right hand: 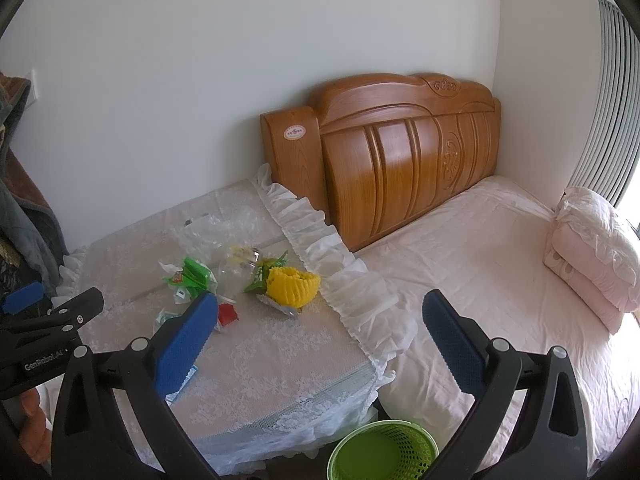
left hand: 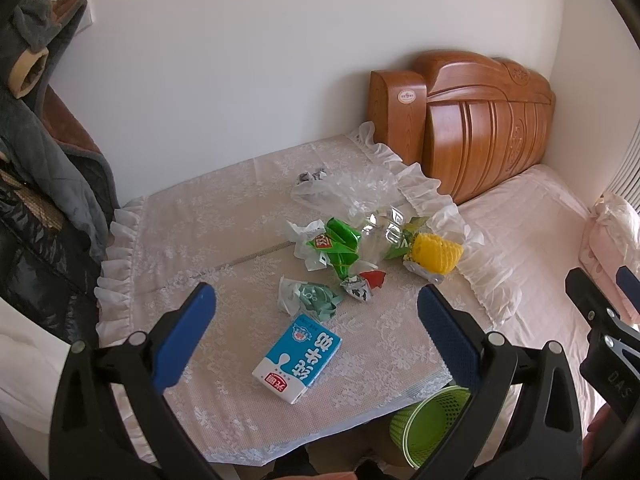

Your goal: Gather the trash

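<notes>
Trash lies on a lace-covered table: a blue-and-white milk carton nearest me, a crumpled pale green wrapper, green wrappers, a red scrap, a yellow foam net and a clear plastic bag. A green mesh bin stands on the floor by the table's right corner. My left gripper is open above the carton, not touching it. My right gripper is open over the table's right edge, holding nothing. The yellow foam net also shows in the right wrist view.
A wooden headboard and a bed with a pink sheet lie to the right, with folded pink bedding at its far side. Dark coats hang at the left. A white wall runs behind the table.
</notes>
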Motion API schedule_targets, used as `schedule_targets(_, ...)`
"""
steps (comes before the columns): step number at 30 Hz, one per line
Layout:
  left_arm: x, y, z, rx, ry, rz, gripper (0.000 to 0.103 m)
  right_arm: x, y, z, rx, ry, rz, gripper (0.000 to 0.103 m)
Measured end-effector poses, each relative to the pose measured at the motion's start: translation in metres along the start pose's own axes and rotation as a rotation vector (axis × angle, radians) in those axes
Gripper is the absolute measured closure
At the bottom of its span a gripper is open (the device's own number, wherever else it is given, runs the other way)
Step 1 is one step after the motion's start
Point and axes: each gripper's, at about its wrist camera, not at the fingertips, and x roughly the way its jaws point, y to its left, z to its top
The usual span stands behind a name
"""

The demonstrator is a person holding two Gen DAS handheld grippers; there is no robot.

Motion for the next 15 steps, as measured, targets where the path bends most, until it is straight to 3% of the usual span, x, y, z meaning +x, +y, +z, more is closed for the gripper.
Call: schedule_targets(15, 0.0041, 0.007, 0.0081, -0.001, 0.008, -0.002, 0.006, 0.0018, 0.0021, 0.0019, 0.0, 0.001, 0.001, 0.002)
